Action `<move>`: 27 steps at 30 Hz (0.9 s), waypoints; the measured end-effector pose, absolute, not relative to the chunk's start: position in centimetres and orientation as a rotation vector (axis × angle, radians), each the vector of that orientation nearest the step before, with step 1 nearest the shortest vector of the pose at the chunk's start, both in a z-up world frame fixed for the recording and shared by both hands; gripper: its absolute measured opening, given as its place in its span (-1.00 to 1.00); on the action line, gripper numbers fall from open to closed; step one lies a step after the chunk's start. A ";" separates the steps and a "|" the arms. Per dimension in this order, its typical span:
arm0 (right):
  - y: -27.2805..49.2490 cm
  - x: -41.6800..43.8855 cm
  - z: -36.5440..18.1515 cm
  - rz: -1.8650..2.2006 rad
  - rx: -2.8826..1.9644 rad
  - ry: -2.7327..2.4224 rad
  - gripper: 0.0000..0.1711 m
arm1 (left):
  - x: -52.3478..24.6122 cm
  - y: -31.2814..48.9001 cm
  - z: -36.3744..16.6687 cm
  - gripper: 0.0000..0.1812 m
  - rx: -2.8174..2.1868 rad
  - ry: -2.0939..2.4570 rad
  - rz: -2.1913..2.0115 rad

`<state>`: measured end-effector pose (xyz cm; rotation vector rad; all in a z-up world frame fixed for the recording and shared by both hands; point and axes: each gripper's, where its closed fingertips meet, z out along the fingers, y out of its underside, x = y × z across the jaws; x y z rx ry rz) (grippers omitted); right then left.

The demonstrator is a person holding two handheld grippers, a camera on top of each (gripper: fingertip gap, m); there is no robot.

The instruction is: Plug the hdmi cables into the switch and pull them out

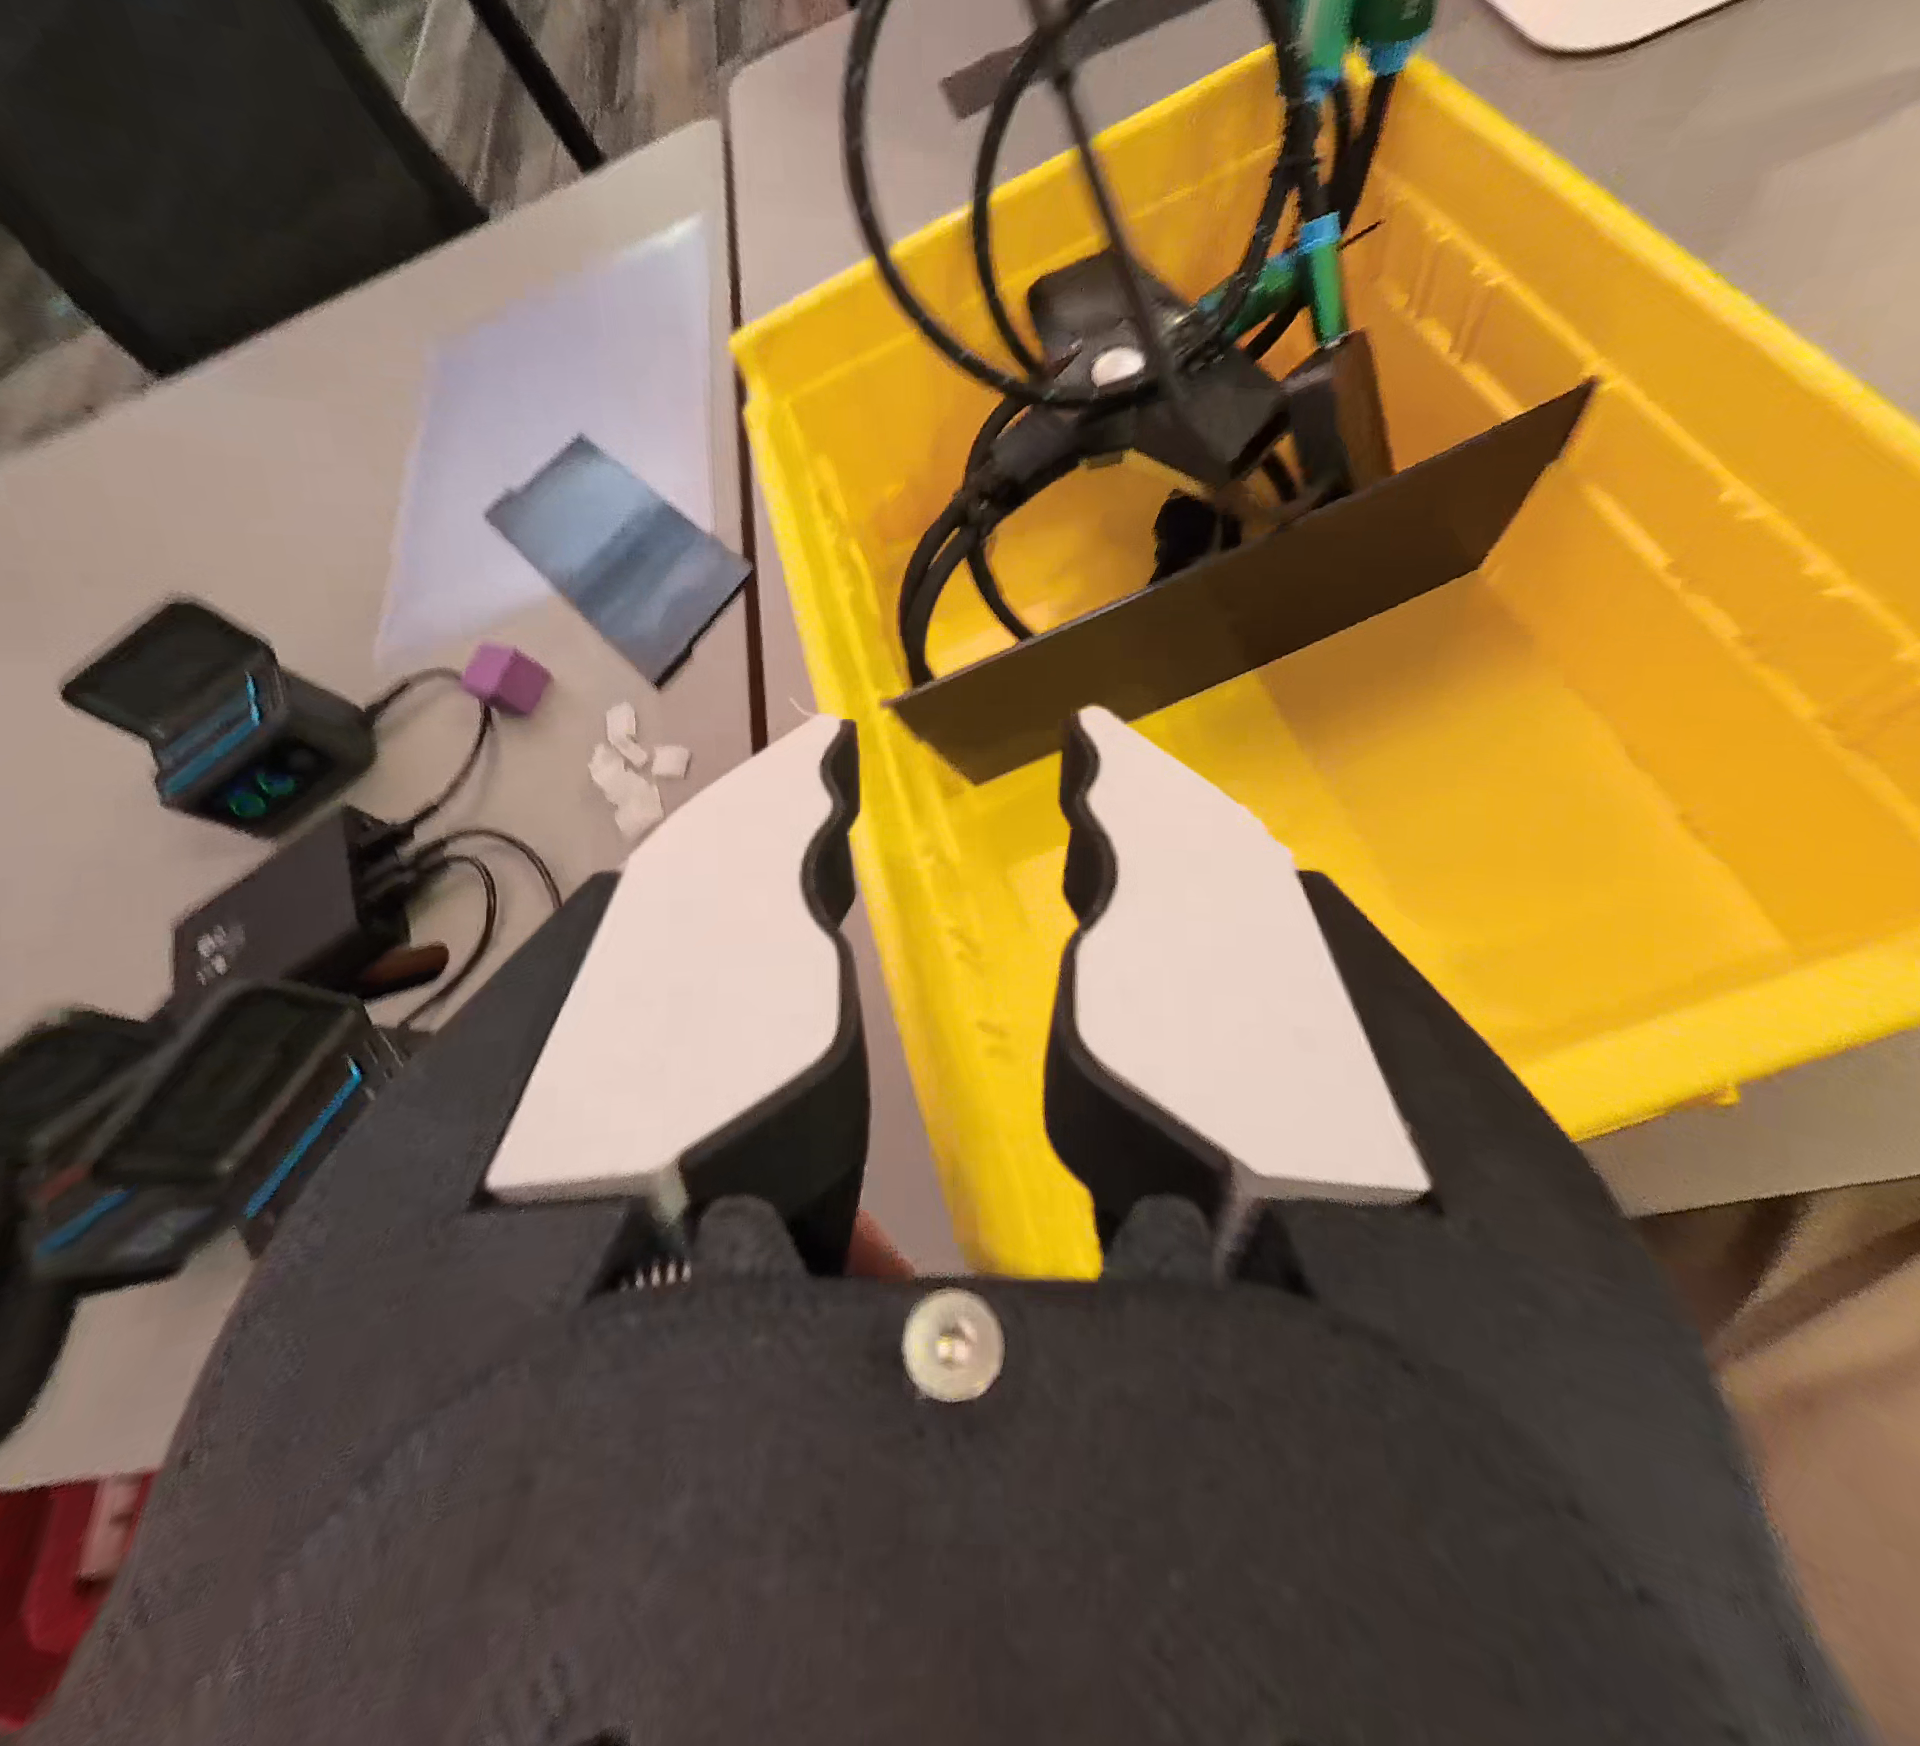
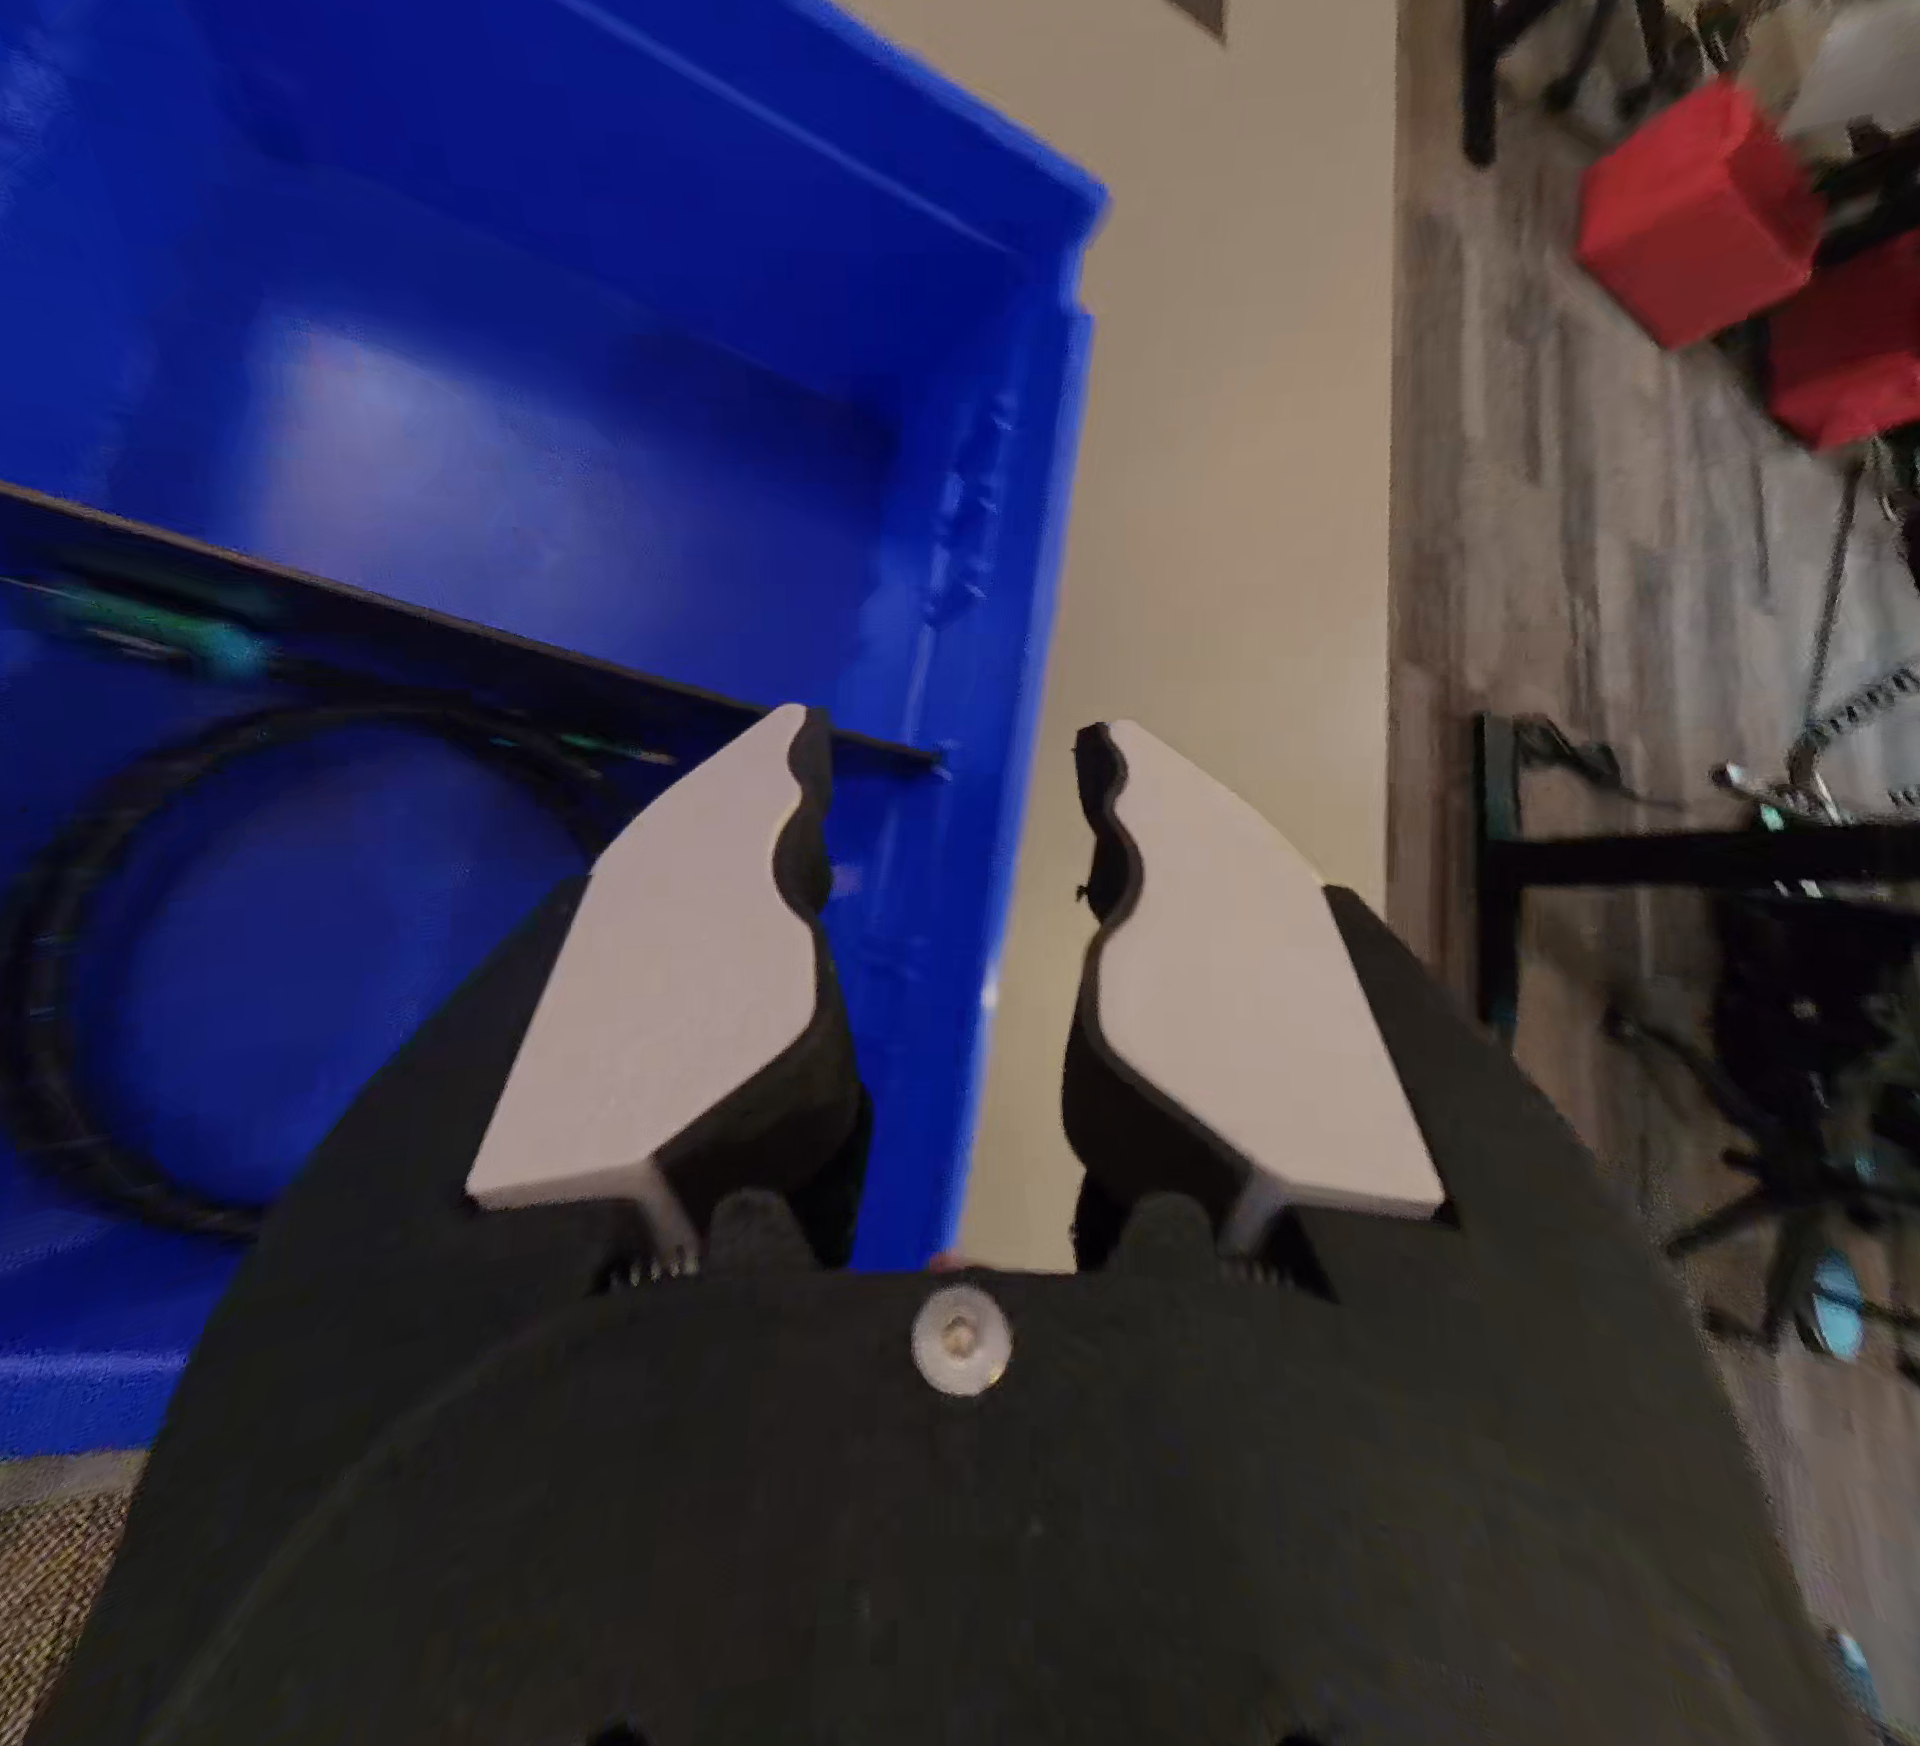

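Right wrist view: blurred coiled cable [image 2: 125, 969].

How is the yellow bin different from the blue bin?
The yellow bin holds a black switch with cables looping up above its rim; the blue bin holds one coiled black cable lying flat. The yellow bin's black divider stands askew; the blue bin's divider runs straight across. Both sit on grey tables.

Left claw [image 1: 961, 740] and right claw [image 2: 951, 740] both gape, holding nothing.
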<state>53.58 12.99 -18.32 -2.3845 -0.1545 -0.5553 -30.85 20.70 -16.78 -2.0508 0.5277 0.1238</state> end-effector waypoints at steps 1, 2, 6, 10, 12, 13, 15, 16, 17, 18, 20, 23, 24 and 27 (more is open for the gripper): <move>13.3 52.2 -17.6 -0.519 -2.354 -0.190 -0.53 | -29.8 20.8 -16.3 -0.60 -2.033 0.567 0.135; 13.6 50.7 -16.9 -0.493 -2.320 -0.227 -0.57 | -28.7 20.9 -16.0 -0.60 -2.017 0.607 0.140; 14.4 44.1 -15.8 -0.367 -2.277 -0.386 -0.51 | -24.8 21.8 -16.2 -0.60 -1.989 0.766 0.160; 14.6 38.0 -16.8 -0.250 -2.309 -0.497 -0.40 | -20.2 22.1 -16.8 -0.60 -1.986 0.823 -0.003; 14.2 35.9 -17.9 -0.139 -2.361 -0.490 -0.32 | -17.0 21.2 -16.5 -0.59 -1.988 0.818 -0.200; 14.0 34.9 -18.6 -0.051 -2.390 -0.475 -0.30 | -15.5 20.5 -16.6 -0.57 -2.005 0.815 -0.298; 13.5 34.2 -20.2 -0.010 -2.454 -0.459 -0.29 | -13.4 19.5 -17.7 -0.43 -2.059 0.866 -0.368; 13.2 34.4 -21.0 -0.039 -2.489 -0.459 -0.29 | -12.7 19.1 -18.1 -0.40 -2.073 0.885 -0.373; 12.9 34.4 -21.9 -0.044 -2.521 -0.461 -0.29 | -12.0 18.8 -18.8 -0.40 -2.096 0.895 -0.381; 12.8 34.4 -22.4 -0.034 -2.539 -0.449 -0.43 | -11.5 18.4 -19.8 -0.39 -2.132 0.912 -0.379; 12.8 34.7 -22.5 -0.024 -2.530 -0.409 -0.40 | -11.2 18.6 -20.5 -0.39 -2.133 0.905 -0.321; 12.6 34.1 -22.6 0.022 -2.535 -0.425 -0.57 | -11.3 18.5 -20.5 -0.43 -2.129 0.902 -0.299; 12.6 34.0 -22.6 0.009 -2.535 -0.439 -0.61 | -11.5 18.4 -20.5 -0.45 -2.129 0.903 -0.301; 12.4 33.5 -22.7 0.008 -2.546 -0.484 -0.74 | -12.1 18.1 -20.5 -0.50 -2.129 0.908 -0.296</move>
